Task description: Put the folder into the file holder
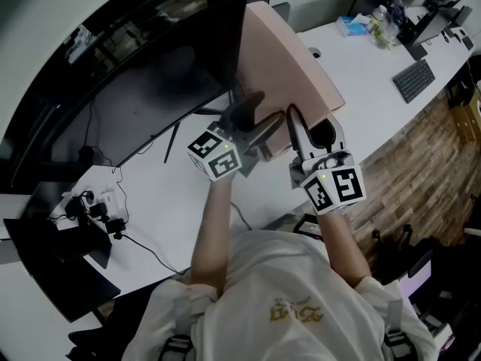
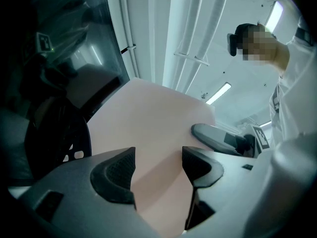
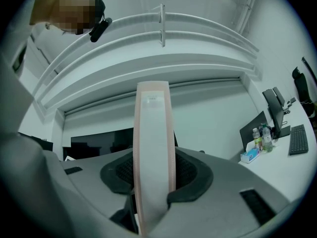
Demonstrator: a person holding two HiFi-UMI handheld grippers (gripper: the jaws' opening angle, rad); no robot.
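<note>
Above the desk [image 1: 361,81], right hand-held gripper [image 3: 154,173] clamps the pink folder [image 1: 287,60]; left hand-held gripper [image 2: 158,165] gapes.

Showing no word or number clear enough for reading. Carrying only black-and-white square patterns, no letters, on the left cube [image 1: 216,155] and the right cube [image 1: 336,188]. Coming through too blurred to make out: the gold print [image 1: 299,311] on the white shirt [image 1: 248,273] and the pale label [image 3: 151,99] on the spine of the folder [image 3: 153,152].
</note>
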